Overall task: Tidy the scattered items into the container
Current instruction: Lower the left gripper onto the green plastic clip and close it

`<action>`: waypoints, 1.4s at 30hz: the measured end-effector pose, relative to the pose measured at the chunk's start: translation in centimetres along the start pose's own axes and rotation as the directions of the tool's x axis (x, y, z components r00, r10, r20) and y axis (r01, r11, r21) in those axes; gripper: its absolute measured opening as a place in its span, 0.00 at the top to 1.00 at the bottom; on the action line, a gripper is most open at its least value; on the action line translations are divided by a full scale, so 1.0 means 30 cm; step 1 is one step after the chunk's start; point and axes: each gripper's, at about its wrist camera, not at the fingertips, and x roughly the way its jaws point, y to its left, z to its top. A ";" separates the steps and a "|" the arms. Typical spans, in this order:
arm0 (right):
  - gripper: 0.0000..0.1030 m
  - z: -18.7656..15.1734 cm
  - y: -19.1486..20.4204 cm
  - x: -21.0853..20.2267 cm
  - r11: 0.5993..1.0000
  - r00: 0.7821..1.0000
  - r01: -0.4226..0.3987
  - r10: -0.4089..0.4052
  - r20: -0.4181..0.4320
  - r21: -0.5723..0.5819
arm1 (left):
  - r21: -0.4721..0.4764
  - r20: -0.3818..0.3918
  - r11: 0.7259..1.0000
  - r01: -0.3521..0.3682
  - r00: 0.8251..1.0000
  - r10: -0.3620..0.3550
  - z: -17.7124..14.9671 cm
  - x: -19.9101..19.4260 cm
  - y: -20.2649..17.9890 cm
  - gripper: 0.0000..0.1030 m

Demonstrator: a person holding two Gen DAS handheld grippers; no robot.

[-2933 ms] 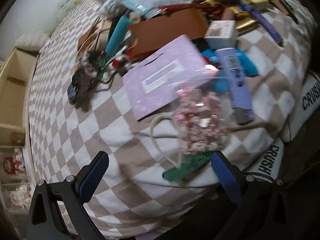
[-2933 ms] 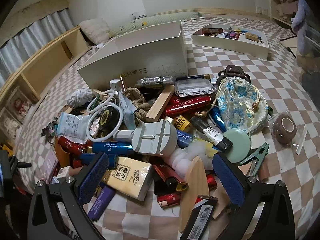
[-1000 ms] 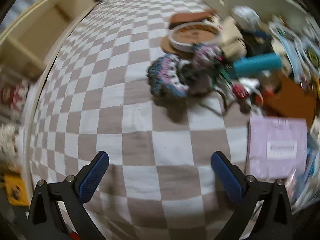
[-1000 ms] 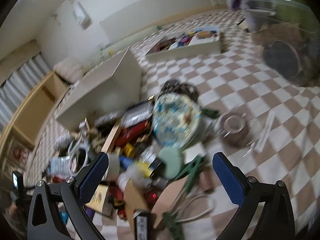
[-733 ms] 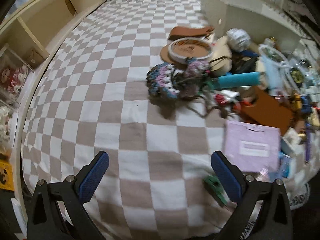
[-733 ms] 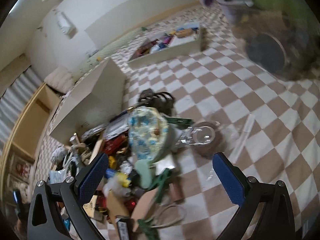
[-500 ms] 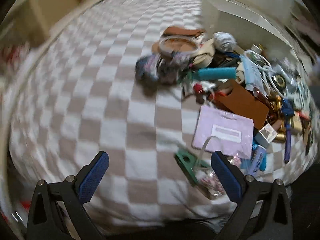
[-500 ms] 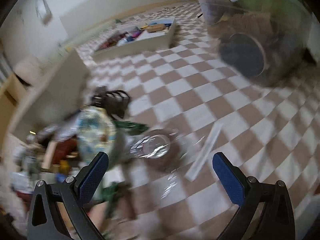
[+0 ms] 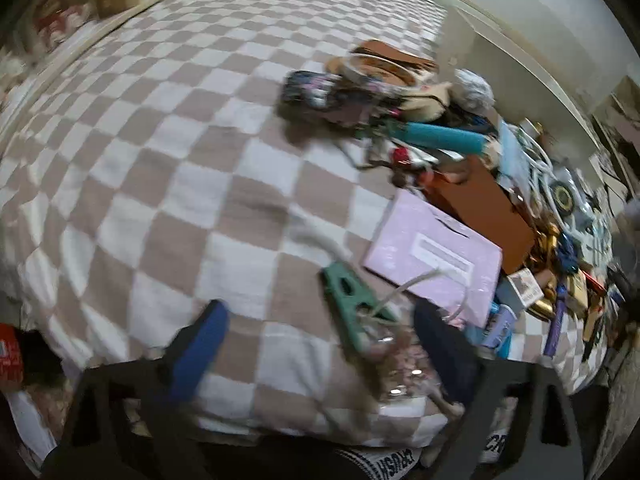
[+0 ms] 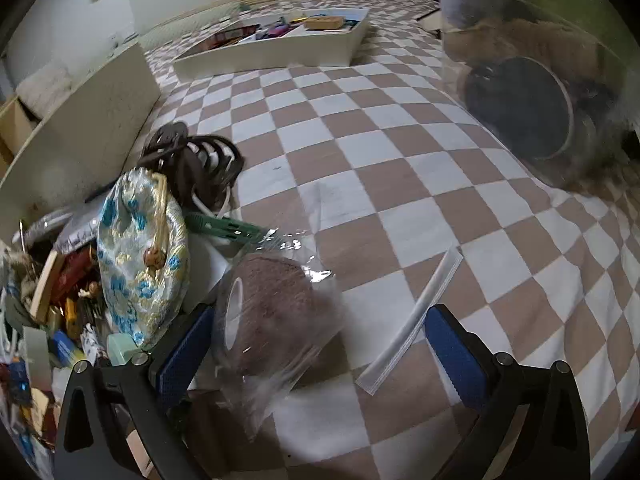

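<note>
Checkered bedspread (image 10: 400, 152): bagged brown tape roll (image 10: 264, 312), axis level, bore facing left, between spread right gripper (image 10: 316, 344); left gripper (image 9: 320, 344) closing, straddling green clip (image 9: 352, 304).

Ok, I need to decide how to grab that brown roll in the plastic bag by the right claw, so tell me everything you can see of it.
The brown roll is a wide tape-like roll with a pale core, its surface dull and slightly fuzzy. It lies on its side on the checked blanket, its open end facing left, inside a loose, crinkled clear bag with glossy highlights. It sits between the fingers of the open right claw, close to the left finger, at the edge of the clutter beside a floral pouch.
</note>
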 end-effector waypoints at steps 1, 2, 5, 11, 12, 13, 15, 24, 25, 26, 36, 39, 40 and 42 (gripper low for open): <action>0.00 -0.004 0.004 -0.003 1.000 1.000 0.004 -0.004 0.000 -0.007 | 0.007 0.000 1.000 -0.006 1.000 0.006 0.001 0.008 -0.010 0.21; 0.00 -0.007 0.005 -0.003 1.000 1.000 0.008 -0.008 -0.002 -0.012 | 0.014 0.001 1.000 -0.019 1.000 0.019 0.001 0.015 -0.017 0.21; 0.06 -0.014 0.000 -0.009 1.000 1.000 0.020 -0.020 0.001 -0.016 | 0.027 0.013 0.998 -0.060 0.998 0.060 0.000 0.024 -0.034 0.26; 0.37 -0.005 -0.049 -0.026 0.998 0.999 0.020 -0.022 0.033 0.054 | 0.094 0.036 0.993 -0.067 0.997 0.063 -0.012 0.008 -0.065 0.62; 0.41 -0.005 -0.059 -0.028 0.998 0.999 0.015 -0.018 0.035 0.067 | 0.100 0.037 0.992 -0.071 0.997 0.068 -0.010 0.009 -0.068 0.62; 0.44 -0.006 -0.070 -0.032 0.997 0.999 0.006 -0.009 0.038 0.079 | 0.102 0.038 0.992 -0.070 0.997 0.066 -0.006 0.011 -0.069 0.64; 0.48 -0.009 -0.086 -0.042 0.994 0.999 -0.010 0.005 0.043 0.106 | 0.082 0.040 0.995 -0.052 0.998 0.049 0.003 0.006 -0.054 0.68; 0.55 -0.038 -0.136 -0.098 0.979 0.996 -0.067 0.054 0.074 0.194 | 0.138 0.082 0.986 -0.093 0.993 0.082 0.110 0.002 -0.030 0.77; 0.55 -0.038 -0.135 -0.103 0.979 0.996 -0.064 0.050 0.080 0.195 | 0.151 0.086 0.984 -0.095 0.993 0.082 0.127 0.006 -0.029 0.77; 0.55 -0.040 -0.134 -0.111 0.979 0.995 -0.059 0.043 0.087 0.194 | 0.161 0.090 0.982 -0.100 0.992 0.087 0.143 0.009 -0.027 0.77; 0.55 -0.053 -0.055 -0.100 0.993 0.998 -0.050 0.046 0.043 0.107 | 0.118 0.105 0.993 -0.022 0.994 0.009 0.306 0.085 0.039 0.77; 0.55 -0.056 -0.038 -0.077 0.996 0.999 -0.031 0.029 0.018 0.088 | 0.107 0.089 0.994 -0.016 0.996 0.006 0.295 0.117 0.061 0.77; 0.55 -0.055 -0.033 -0.074 0.996 1.000 -0.023 0.022 0.019 0.081 | 0.108 0.096 0.994 -0.013 0.995 0.002 0.290 0.114 0.062 0.77; 0.55 -0.052 -0.029 -0.073 0.997 1.000 -0.010 0.008 0.025 0.071 | 0.123 0.113 0.992 -0.018 0.994 0.004 0.278 0.105 0.059 0.77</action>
